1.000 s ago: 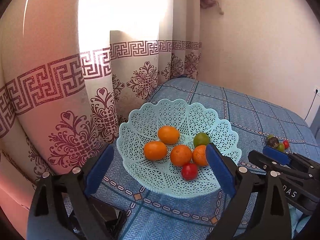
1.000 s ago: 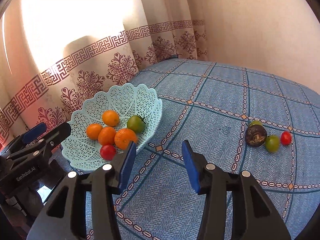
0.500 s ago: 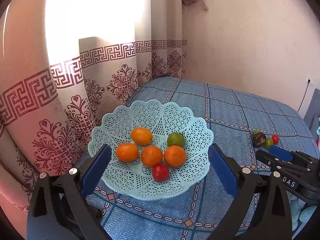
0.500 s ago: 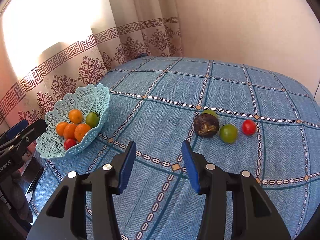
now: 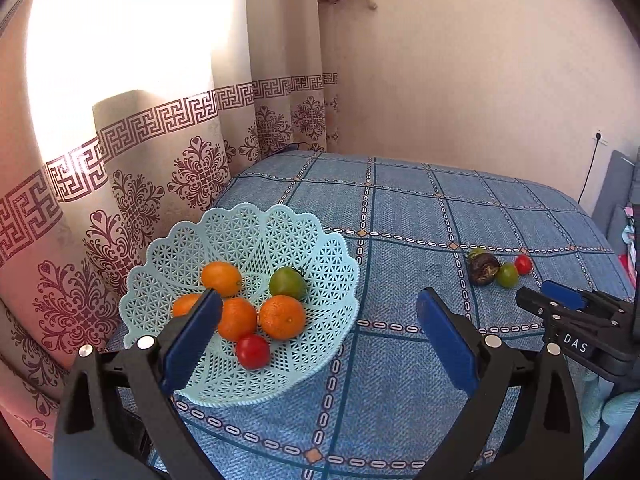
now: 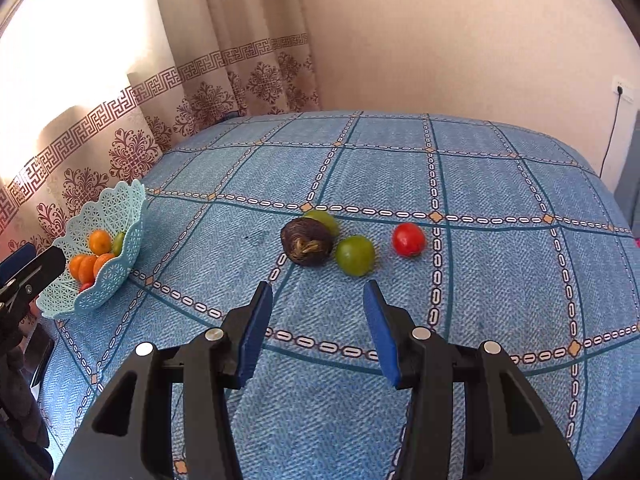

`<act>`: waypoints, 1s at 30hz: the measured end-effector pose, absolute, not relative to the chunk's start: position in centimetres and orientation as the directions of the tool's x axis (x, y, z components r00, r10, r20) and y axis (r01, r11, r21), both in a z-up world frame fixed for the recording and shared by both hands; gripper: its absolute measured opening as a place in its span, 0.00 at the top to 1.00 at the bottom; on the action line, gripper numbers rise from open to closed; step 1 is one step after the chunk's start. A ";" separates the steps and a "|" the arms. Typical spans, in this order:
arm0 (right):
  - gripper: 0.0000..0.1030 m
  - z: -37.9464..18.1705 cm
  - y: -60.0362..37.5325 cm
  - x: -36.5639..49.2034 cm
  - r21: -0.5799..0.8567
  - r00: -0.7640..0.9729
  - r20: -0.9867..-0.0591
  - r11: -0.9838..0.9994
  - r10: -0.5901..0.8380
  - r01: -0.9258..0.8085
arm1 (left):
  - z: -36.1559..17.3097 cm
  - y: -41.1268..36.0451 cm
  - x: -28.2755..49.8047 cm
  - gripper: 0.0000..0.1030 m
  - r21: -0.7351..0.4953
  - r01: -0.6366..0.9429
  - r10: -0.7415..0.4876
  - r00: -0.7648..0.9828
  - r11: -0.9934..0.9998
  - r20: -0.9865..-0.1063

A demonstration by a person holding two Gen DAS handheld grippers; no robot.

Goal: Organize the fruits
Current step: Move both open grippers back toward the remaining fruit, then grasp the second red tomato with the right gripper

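A pale blue lattice basket [image 5: 320, 248] [image 6: 116, 216] sits at the left of the blue checked cloth, holding several oranges [image 5: 282, 316], a green tomato [image 5: 287, 282] and a red tomato [image 5: 253, 351]. My left gripper [image 5: 318, 304] stands open just in front of it, nothing between its fingers. Loose on the cloth lie a dark brown fruit [image 6: 307, 241] [image 5: 484, 268], two green fruits [image 6: 354, 255] [image 6: 323, 220] and a red tomato [image 6: 408, 239] [image 5: 523, 264]. My right gripper [image 6: 317, 294] hangs open a little short of the brown fruit and the nearer green one.
Patterned curtains [image 5: 192, 152] hang close behind the basket on the left, and a plain wall [image 6: 460, 32] backs the surface. A cable and socket [image 6: 622, 90] are at the far right. The cloth's left edge drops off beside the basket.
The right gripper has swung right and forward, from facing the basket to close in front of the loose fruits. The left view has turned right, so the basket sits further left.
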State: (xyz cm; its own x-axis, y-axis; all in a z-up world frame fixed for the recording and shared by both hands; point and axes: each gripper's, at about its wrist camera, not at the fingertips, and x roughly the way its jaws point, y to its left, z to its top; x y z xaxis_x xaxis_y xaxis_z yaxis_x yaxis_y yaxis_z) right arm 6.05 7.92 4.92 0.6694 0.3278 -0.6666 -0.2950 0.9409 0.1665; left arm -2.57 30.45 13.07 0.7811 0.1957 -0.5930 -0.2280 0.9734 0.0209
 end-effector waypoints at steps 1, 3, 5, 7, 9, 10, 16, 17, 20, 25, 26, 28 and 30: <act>0.54 4.8 7.5 6.3 0.162 0.672 -0.669 0.945 0.318 -0.285 | 13.1 30.1 -2.4 0.04 0.022 -0.222 0.191 0.781 0.975 -0.594; 0.54 4.6 6.7 6.7 0.162 0.675 -0.673 0.951 0.301 -0.263 | 13.0 29.5 -2.0 0.04 0.025 -0.207 0.181 0.782 0.978 -0.597; 0.54 4.3 5.9 7.3 0.157 0.681 -0.676 0.958 0.281 -0.239 | 13.0 28.9 -1.6 0.04 0.031 -0.194 0.174 0.783 0.981 -0.597; 0.54 4.0 5.1 7.9 0.154 0.686 -0.679 0.965 0.260 -0.213 | 12.8 28.3 -1.2 0.04 0.038 -0.182 0.168 0.783 0.983 -0.599; 0.54 3.8 4.4 8.5 0.155 0.685 -0.686 0.969 0.247 -0.195 | 12.4 27.6 -0.7 0.04 0.042 -0.168 0.159 0.780 0.985 -0.606; 0.54 3.6 4.2 8.9 0.154 0.684 -0.688 0.970 0.242 -0.188 | 12.2 27.3 -0.4 0.04 0.046 -0.161 0.155 0.777 0.986 -0.610; 0.54 2.9 3.8 11.0 0.138 0.676 -0.702 0.974 0.223 -0.178 | 11.0 25.4 1.5 0.04 0.073 -0.120 0.139 0.762 0.990 -0.632; 0.54 2.8 3.9 11.3 0.136 0.672 -0.707 0.974 0.223 -0.181 | 10.8 25.1 1.8 0.04 0.075 -0.115 0.136 0.761 0.991 -0.635; 0.54 2.4 4.3 12.3 0.126 0.662 -0.717 0.974 0.220 -0.187 | 10.4 24.7 2.4 0.04 0.076 -0.104 0.129 0.754 0.992 -0.644; 0.55 1.9 4.8 13.9 0.125 0.646 -0.729 0.972 0.225 -0.198 | 10.0 24.3 3.1 0.04 0.083 -0.090 0.122 0.749 0.992 -0.652; 0.57 1.8 4.9 14.1 0.125 0.642 -0.732 0.972 0.227 -0.201 | 9.9 24.3 3.3 0.04 0.082 -0.089 0.120 0.748 0.993 -0.653; 0.59 1.7 5.4 14.6 0.127 0.634 -0.738 0.970 0.231 -0.205 | 9.8 24.2 3.7 0.04 0.080 -0.086 0.118 0.746 0.993 -0.656; 0.60 1.7 5.7 15.0 0.130 0.633 -0.736 0.969 0.238 -0.212 | 9.7 24.1 4.0 0.04 0.080 -0.082 0.115 0.743 0.993 -0.659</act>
State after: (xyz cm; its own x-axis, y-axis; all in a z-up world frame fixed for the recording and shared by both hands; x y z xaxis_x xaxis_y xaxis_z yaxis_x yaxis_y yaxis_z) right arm 14.96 5.70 1.69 0.6335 0.2377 -0.7363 -0.2123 0.9685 0.1300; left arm 4.02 24.15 9.68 0.7434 0.1147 -0.6590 -0.0823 0.9934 0.0800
